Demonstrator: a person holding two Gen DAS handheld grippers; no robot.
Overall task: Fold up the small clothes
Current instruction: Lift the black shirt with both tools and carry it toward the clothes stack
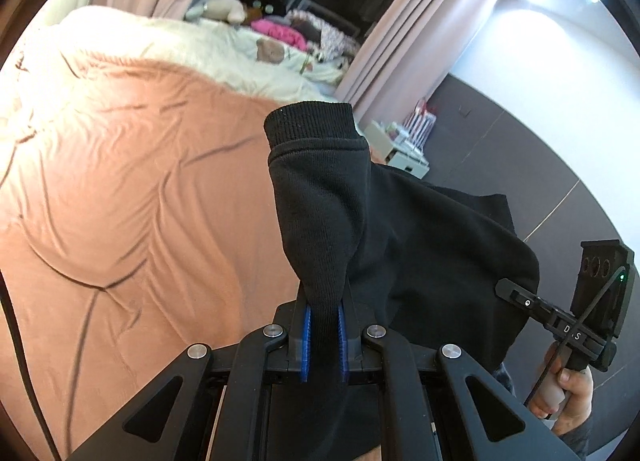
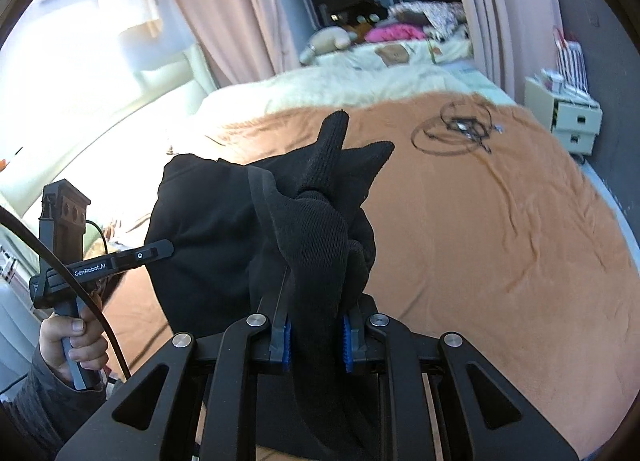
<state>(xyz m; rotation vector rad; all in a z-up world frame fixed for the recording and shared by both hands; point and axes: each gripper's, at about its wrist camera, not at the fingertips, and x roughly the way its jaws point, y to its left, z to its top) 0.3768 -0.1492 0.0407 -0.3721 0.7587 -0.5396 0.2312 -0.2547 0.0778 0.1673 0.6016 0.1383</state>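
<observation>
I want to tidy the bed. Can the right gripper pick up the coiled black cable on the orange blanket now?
Probably not yet: the right gripper is shut on the black garment. The coiled black cable lies uncovered further up the orange blanket.

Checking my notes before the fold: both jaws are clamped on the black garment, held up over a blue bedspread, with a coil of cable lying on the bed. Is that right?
Not quite: the bedspread is orange, not blue, as the right wrist view shows. The rest holds: the left gripper and right gripper are each shut on the black garment, and the coil of cable lies on the bed.
</observation>
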